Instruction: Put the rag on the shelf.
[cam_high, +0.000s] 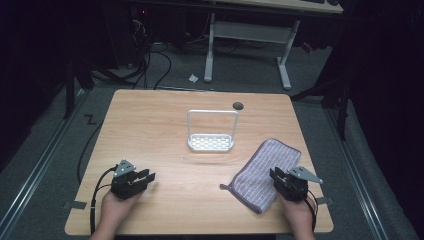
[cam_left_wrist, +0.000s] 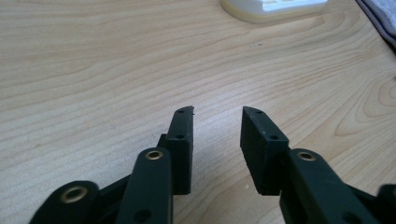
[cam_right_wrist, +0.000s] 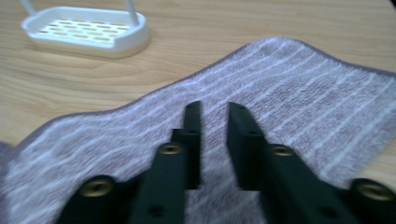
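So the worktop is a light wood slab, mostly bare. The biggest thing on it is the towel, a folded grey-purple striped cloth lying at about 4 o'clock from the middle, with its long axis running from 7 to 1 o'clock. Next down in size is the white rack, a little slotted tray with a tall wire hoop, sitting near the centre.

The right tongs hang right over the towel's near-right edge, so the cloth lies straight ahead at 12 o'clock from them in the right gripper view. Their jaws stand a little apart with nothing between them. The left tongs are well apart from the towel, off at 8 o'clock on bare wood, jaws spread and empty too.

The right hand is clearly nearer, so the grab looks like its job. It's hard to tell whether the right jaw tips touch the cloth, since that view is blurry. The towel's far corner is cut off there, and the rack's hoop is cropped.
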